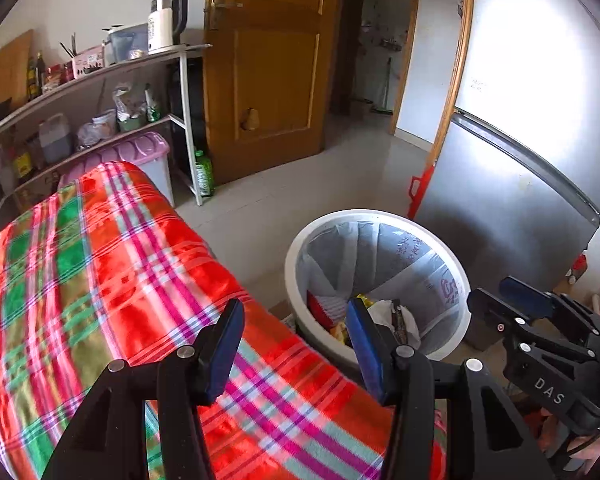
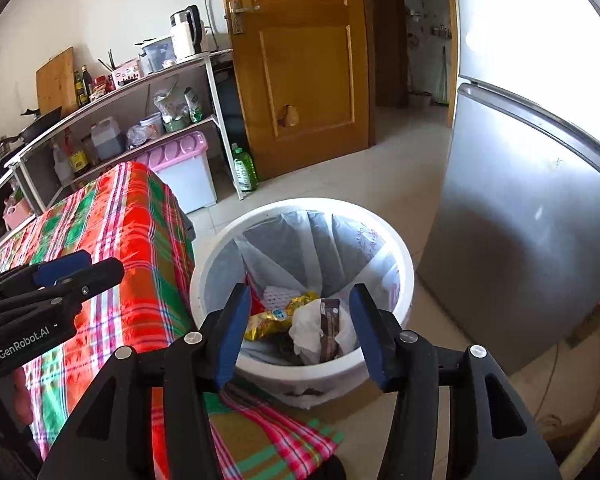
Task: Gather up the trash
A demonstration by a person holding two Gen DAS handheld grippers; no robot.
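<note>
Both tools released and empty, left tool (image 1: 296, 344) over the plaid-covered surface (image 1: 100, 280), right tool (image 2: 300, 328) above the white bin (image 2: 220, 256) holding gold wrapper (image 2: 276, 316), crumpled tissue (image 2: 308, 328), brown wrapper (image 2: 329, 328).

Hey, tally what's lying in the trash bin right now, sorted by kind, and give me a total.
Gold wrapper: 1
Brown wrapper: 1
White crumpled paper: 1
Red-and-white packet: 1
Total: 4 visible in the bin; anything underneath is hidden.
</note>
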